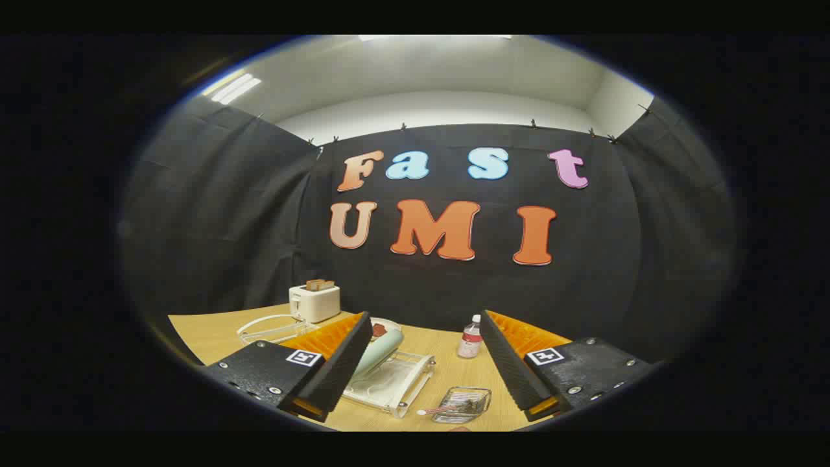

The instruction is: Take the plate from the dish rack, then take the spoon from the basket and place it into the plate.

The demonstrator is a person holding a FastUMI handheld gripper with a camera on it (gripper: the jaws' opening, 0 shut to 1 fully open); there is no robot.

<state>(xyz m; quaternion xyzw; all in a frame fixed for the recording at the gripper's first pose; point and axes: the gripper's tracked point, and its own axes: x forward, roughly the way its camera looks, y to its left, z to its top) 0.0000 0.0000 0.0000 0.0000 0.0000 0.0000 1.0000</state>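
The gripper point(425, 363) is held above the wooden table point(207, 331) with its two fingers point(337, 363) spread wide apart, released, nothing between the pads. Each finger carries a small square black-and-white marker on its top; no readable writing on them.

In the gap between the fingers, just ahead and below, sits the white dish rack point(395, 383). The pale green plate point(379, 350) stands on edge in it, tilted, leaning toward the left finger, whose tip covers part of the plate's rim. Beyond the plate another dish with a dark red patch point(382, 326) peeks up; what it is I cannot tell.

Nearer the camera than the rack, between the fingers, is the small wire basket point(462, 405). The spoon point(436, 411) lies with its white end sticking out of the basket toward the rack, its long axis running roughly crosswise to the fingers.

Beside the right finger stands a small bottle with a white cap point(470, 338); its label is too small to read. Behind the left finger are a clear curved holder point(269, 327) and a white toaster point(315, 301) with bread in the slots, near the table's far edge. Bare tabletop lies open between rack, bottle and basket.
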